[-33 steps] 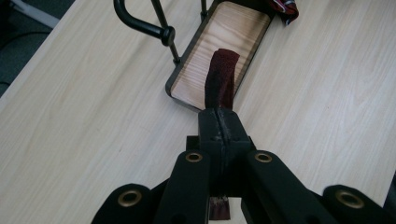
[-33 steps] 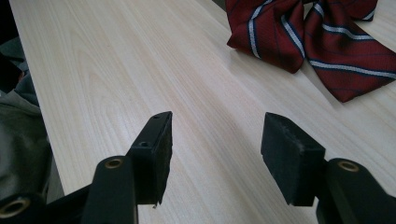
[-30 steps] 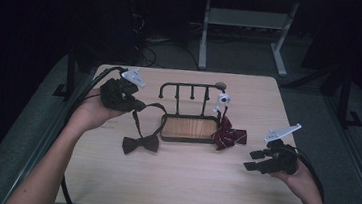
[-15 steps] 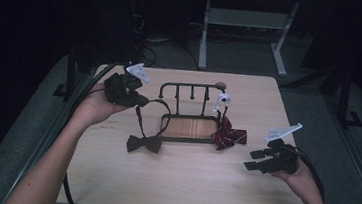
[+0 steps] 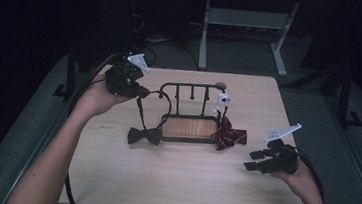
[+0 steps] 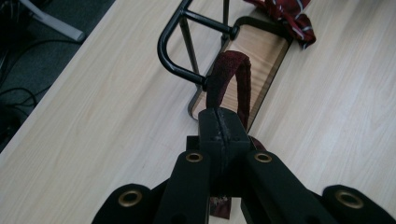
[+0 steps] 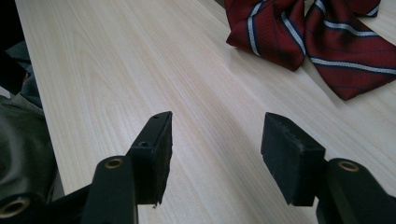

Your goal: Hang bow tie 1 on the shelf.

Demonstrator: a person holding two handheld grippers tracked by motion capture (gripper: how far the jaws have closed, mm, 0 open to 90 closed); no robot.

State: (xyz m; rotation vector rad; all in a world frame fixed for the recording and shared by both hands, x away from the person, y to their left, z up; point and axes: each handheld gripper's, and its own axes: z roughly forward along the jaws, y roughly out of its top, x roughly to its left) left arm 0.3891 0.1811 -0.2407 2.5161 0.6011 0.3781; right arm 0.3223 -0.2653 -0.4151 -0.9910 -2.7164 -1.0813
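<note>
Left gripper (image 6: 223,135) clamped on dark bow tie's strap (image 6: 229,79) left of black rack (image 5: 188,113), right gripper (image 7: 215,144) agape, striped bow tie (image 5: 229,136) at rack's right.

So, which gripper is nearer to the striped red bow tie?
The right gripper is nearer, open beside the striped red bow tie on the table's right. The left gripper is across the black rack, shut on the dark bow tie's strap.

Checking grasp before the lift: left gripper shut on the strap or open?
Shut. In the left gripper view the left gripper has its jaws pressed together on the dark red strap.
</note>
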